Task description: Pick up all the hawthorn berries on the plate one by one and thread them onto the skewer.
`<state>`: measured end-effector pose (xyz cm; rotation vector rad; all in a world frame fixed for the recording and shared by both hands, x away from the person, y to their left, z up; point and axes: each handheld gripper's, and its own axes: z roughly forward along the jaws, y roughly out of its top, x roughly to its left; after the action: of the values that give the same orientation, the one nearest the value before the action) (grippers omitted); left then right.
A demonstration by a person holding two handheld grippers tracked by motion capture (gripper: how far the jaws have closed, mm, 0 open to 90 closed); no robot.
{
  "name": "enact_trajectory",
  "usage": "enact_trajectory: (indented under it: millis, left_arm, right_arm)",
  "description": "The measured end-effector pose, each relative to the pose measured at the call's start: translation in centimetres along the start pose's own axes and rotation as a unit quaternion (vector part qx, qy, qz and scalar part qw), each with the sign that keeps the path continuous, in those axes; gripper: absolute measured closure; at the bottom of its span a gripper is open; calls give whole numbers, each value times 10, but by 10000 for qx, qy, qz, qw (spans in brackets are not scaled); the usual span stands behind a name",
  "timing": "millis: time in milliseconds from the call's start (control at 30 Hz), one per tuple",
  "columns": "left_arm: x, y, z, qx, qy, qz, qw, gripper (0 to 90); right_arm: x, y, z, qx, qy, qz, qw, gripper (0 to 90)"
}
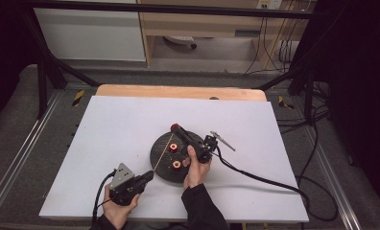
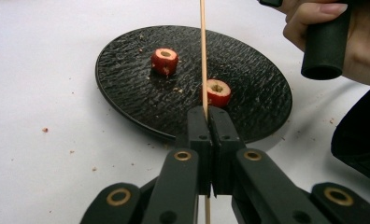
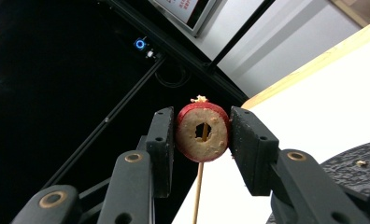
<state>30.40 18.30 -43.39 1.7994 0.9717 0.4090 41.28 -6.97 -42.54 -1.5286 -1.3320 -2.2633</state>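
Note:
A black round plate (image 1: 165,168) lies on the white table and carries two red cored fruit pieces (image 1: 173,147) (image 1: 176,164); the left gripper view shows them too (image 2: 165,60) (image 2: 217,92). My left gripper (image 1: 149,176) (image 2: 209,116) is shut on the lower end of a thin wooden skewer (image 1: 163,152) (image 2: 202,46), which slants up over the plate. My right gripper (image 1: 177,129) (image 3: 202,133) is shut on a third red fruit ring (image 1: 173,127) (image 3: 202,132) above the plate's far edge. The skewer (image 3: 198,186) shows through the ring's hole, with its tip poking out the top.
Small crumbs dot the white board (image 2: 45,129). A wooden strip (image 1: 178,91) edges the table's far side. A black cable (image 1: 265,179) trails from the right gripper across the table to the right. Dark frame bars and cables stand beyond the table.

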Motion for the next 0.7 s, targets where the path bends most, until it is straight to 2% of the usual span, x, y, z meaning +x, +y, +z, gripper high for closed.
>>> enact_trajectory:
  millis: [167,300,433,700]
  left_arm:
    - [4,1,0,79,-84,-57,9999,887]
    - [4,2,-2,120,-109,46,9999,888]
    - [2,3,-2,150,-107,124,9998,888]
    - [5,3,-3,123,-69,31,9999,888]
  right_arm:
    - [0,1,0,67,50,-79,9999,621]
    - [1,3,-1,198,91,-180,9996,622]
    - [2,5,-1,256,121,-174,9994,622]
    - [1,4,-1,260,108,-110,9995,623]
